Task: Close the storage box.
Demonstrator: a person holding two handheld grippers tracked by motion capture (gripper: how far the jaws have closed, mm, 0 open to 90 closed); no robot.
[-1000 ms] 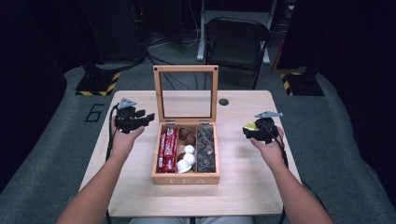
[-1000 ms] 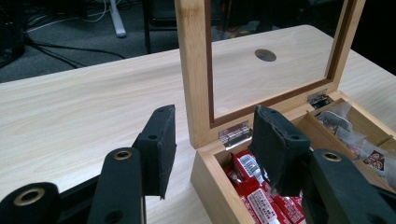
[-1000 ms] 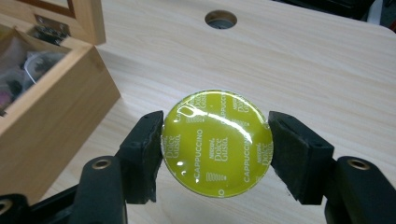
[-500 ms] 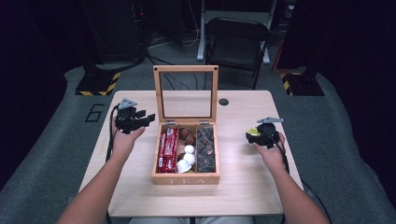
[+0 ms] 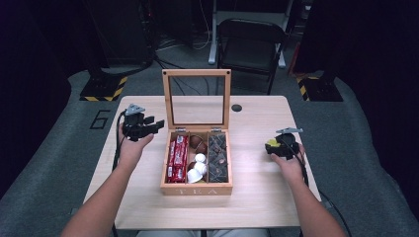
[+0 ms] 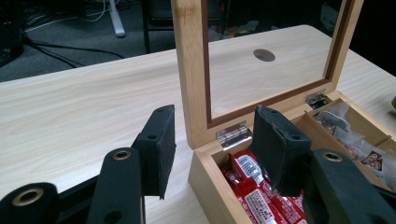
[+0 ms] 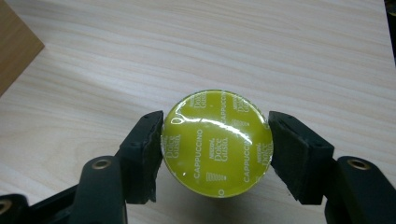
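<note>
The right gripper (image 7: 215,147) is clamping one green capsule (image 7: 216,143) reading "Nescafé Dolce Gusto Cappuccino" over the tabletop (image 5: 257,123) at 3 o'clock of the wooden box (image 5: 196,187) lettered "TEA", while the left gripper (image 6: 212,149) is hovering with jaws apart and empty at its 9 o'clock.

Dark room, folding chair (image 5: 251,47), seemingly grey floor (image 5: 49,163)

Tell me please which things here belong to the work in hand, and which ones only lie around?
In the work:
- yellow-green capsule, clamped in the right gripper
- open wooden tea box
- left gripper, open, at the box's hinge corner

Lying about:
- red packets, white capsules, dark sachets in the box
- folding chair behind the table
</note>
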